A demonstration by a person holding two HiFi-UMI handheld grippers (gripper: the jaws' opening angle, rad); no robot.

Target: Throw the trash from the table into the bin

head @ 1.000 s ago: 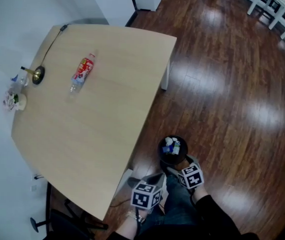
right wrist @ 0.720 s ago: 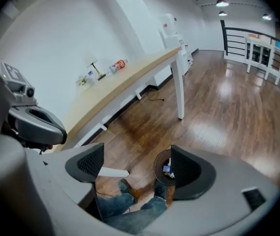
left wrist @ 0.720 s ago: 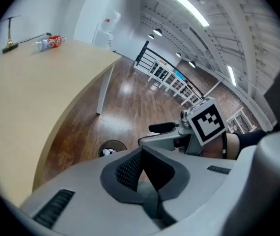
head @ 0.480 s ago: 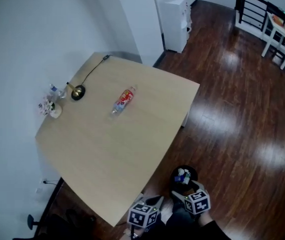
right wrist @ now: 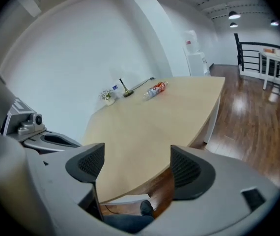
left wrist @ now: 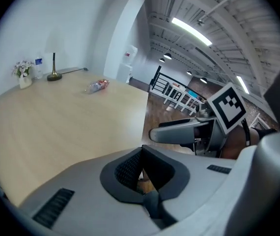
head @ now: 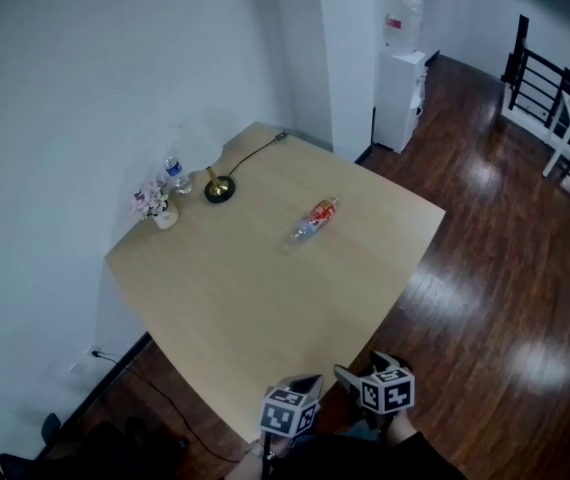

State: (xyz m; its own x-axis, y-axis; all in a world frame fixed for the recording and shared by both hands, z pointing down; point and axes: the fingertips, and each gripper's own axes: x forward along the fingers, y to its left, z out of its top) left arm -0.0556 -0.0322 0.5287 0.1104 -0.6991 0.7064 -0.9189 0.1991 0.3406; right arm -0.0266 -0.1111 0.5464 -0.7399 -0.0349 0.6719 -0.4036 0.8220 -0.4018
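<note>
Now back from the bin, which sat by the grippers a second ago and has since slipped out of the head view; the left gripper [left wrist: 141, 156], jaws pressed together on nothing, and the right gripper [right wrist: 136, 163], jaws wide and bare after easing slightly inward, hang side by side at the near corner of the bench [head: 255, 288]; the view has swung up from the dark wood floor [head: 485, 268] to take in the whole top; well apart from both grippers, past the middle of the bench, the red-labelled plastic bottle [head: 313, 219] lies on its side, untouched; at the far edge by the wall stand a brass lamp base [head: 218, 188], a small water bottle [head: 175, 175] and a flower pot [head: 155, 206], with a water dispenser [head: 402, 68] beyond; one drop looks finished and the lying bottle appears the next piece of trash, a long reach across the top.
</note>
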